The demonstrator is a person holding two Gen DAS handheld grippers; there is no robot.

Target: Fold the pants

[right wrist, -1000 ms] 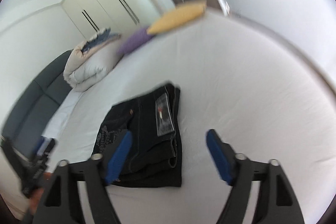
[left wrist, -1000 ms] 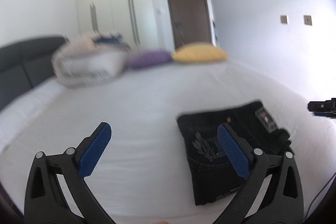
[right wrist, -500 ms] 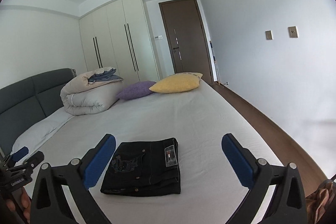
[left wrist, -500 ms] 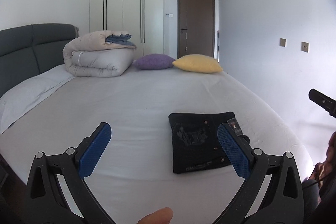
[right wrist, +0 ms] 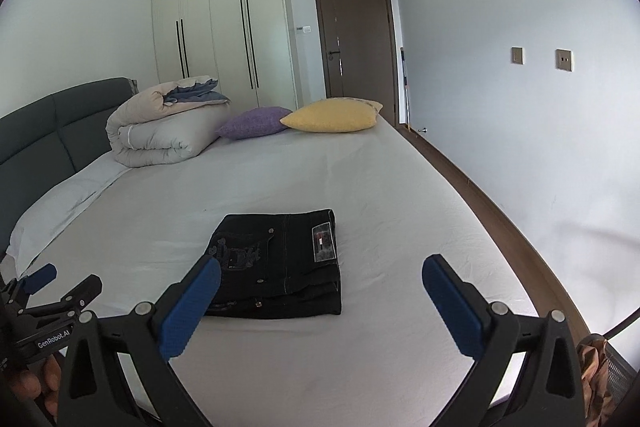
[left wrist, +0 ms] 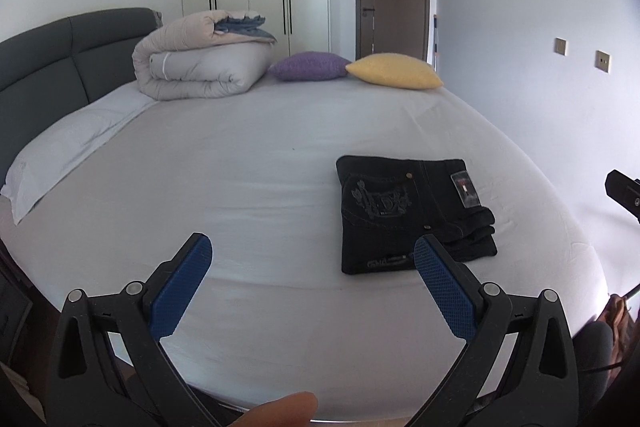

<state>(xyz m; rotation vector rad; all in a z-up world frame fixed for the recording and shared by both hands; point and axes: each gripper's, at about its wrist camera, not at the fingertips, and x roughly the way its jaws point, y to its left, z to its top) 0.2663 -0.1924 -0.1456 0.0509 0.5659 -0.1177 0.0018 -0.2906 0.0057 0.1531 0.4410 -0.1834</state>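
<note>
Far ahead of the claw, a rolled duvet lies at the far left of the bed, beside the dark headboard. Right of it sit a purple cushion and a yellow cushion, touching. A white pillow lies along the left. Behind stand a wardrobe and a brown door; two wall plates sit right.

Folded pants on bed; duvet, pillows behind.
</note>
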